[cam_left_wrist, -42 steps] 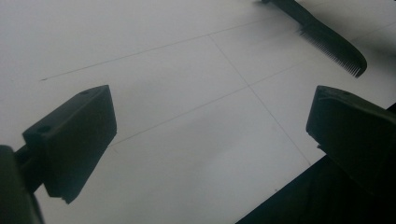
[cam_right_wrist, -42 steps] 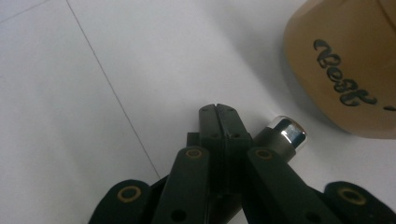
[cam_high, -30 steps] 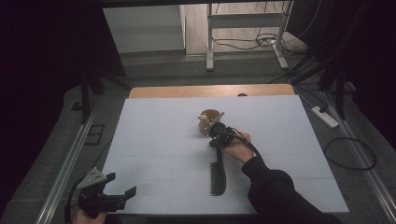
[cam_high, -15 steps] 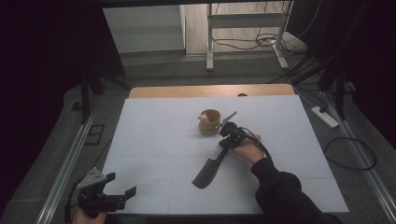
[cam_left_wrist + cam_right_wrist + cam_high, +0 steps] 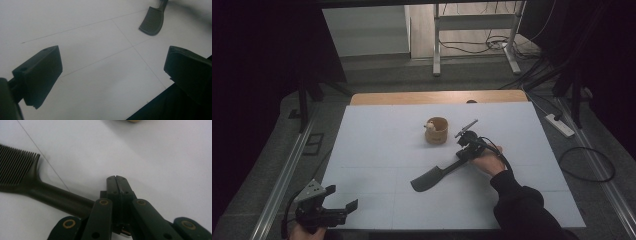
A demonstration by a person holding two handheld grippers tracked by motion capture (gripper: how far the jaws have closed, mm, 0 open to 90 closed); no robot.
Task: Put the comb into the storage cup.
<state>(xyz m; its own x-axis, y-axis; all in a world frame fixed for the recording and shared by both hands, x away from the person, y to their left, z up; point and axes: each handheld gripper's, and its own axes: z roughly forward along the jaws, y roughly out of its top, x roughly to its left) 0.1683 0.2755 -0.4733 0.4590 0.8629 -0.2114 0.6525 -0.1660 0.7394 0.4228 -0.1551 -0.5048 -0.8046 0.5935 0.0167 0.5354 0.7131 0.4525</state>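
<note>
The comb (image 5: 434,176) lies flat on the table (image 5: 377,145), toothed head at 8 o'clock of your right hand-held gripper (image 5: 466,150), which clamps its handle end to swing it. Your left hand-held gripper (image 5: 343,209) idles wide at the near-left corner.

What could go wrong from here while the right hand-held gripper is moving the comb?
1. The right hand-held gripper has its jaws shut, with the comb handle passing beside and under them, so whether it is clamped is unclear; the comb may slip or pivot.
2. The cup stands close beside the gripper; a swing of the handle could knock it over.
3. The left hand-held gripper sits open at the table's near edge; the comb head points roughly toward it and could get pushed off there.
</note>
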